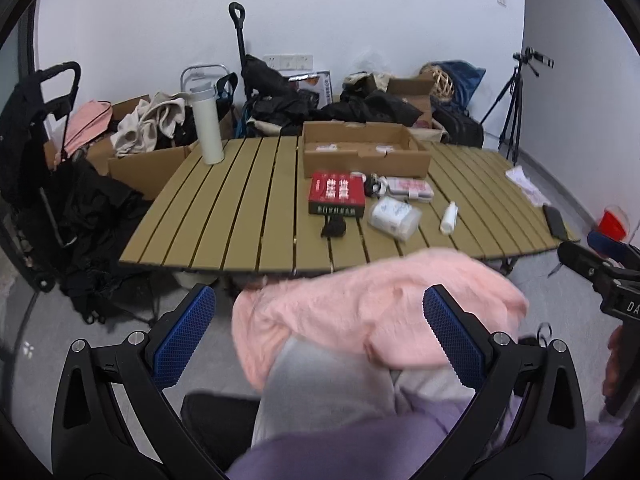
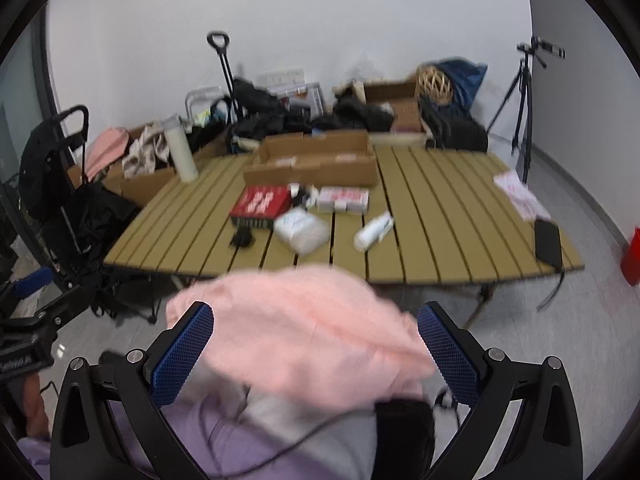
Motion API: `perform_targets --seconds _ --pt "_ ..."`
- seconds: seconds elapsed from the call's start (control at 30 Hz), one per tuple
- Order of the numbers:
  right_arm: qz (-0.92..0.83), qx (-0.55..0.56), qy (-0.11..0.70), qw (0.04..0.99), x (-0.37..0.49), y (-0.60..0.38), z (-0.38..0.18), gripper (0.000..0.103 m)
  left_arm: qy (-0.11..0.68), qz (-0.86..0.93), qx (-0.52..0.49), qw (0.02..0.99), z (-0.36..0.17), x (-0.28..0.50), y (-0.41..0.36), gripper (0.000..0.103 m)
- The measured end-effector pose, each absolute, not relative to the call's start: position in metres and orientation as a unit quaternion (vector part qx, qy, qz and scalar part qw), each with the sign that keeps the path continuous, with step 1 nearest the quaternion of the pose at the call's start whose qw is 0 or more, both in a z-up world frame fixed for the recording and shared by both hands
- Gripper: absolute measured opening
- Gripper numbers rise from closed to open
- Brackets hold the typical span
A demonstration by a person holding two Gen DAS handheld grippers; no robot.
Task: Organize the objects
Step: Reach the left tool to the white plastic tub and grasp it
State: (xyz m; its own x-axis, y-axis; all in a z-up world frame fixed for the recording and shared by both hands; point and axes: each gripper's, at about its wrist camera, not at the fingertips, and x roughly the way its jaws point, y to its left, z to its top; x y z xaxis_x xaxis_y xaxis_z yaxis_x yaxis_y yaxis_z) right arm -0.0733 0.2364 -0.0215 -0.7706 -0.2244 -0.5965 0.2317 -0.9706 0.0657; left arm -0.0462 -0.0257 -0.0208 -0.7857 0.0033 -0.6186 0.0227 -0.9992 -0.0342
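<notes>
A fluffy pink cloth (image 1: 380,312) lies bunched on a person's lap, in front of the slatted table (image 1: 240,208). My left gripper (image 1: 320,292) is open, its blue pads (image 1: 188,332) wide apart on either side of the cloth. My right gripper (image 2: 317,309) is also open over the same pink cloth (image 2: 296,332). On the table lie a red box (image 1: 336,194), a wipes pack (image 1: 394,216), a small white bottle (image 1: 449,218), a flat packet (image 1: 410,189) and a small black object (image 1: 334,226). An open cardboard tray (image 1: 364,152) stands behind them.
A tall white flask (image 1: 208,128) stands at the table's far left. A dark phone (image 2: 548,242) and a pink-printed packet (image 2: 520,194) lie at its right edge. Bags, clothes and boxes crowd the floor behind. A tripod (image 1: 512,120) stands at the right, a black cart (image 1: 36,152) at the left.
</notes>
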Motion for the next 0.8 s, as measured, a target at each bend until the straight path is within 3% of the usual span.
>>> perform_targets --seconds 0.07,0.13,0.33,0.47,0.6,0.8 --pt "-0.951 0.278 0.021 0.131 -0.088 0.238 -0.026 0.103 0.020 -0.953 0.301 0.014 -0.027 -0.062 -0.031 0.103" --pt "-0.940 0.306 0.048 0.141 -0.114 0.236 -0.042 0.103 0.025 -0.959 0.283 0.016 -0.038 -0.080 -0.035 0.103" --pt "-0.890 0.424 0.004 0.166 -0.198 0.233 -0.098 0.103 0.044 -0.920 0.387 -0.044 -0.086 -0.168 -0.034 0.101" --pt "-0.876 0.445 -0.011 0.187 -0.247 0.214 -0.124 0.085 0.059 -0.908 0.404 -0.097 -0.103 -0.227 -0.019 0.094" --pt "-0.862 0.463 -0.065 0.194 -0.292 0.199 -0.148 0.067 0.061 -0.894 0.423 -0.132 -0.119 -0.292 0.008 0.066" --pt "-0.844 0.484 -0.138 0.188 -0.334 0.200 -0.169 0.051 0.071 -0.856 0.481 -0.175 -0.161 -0.352 0.031 0.042"
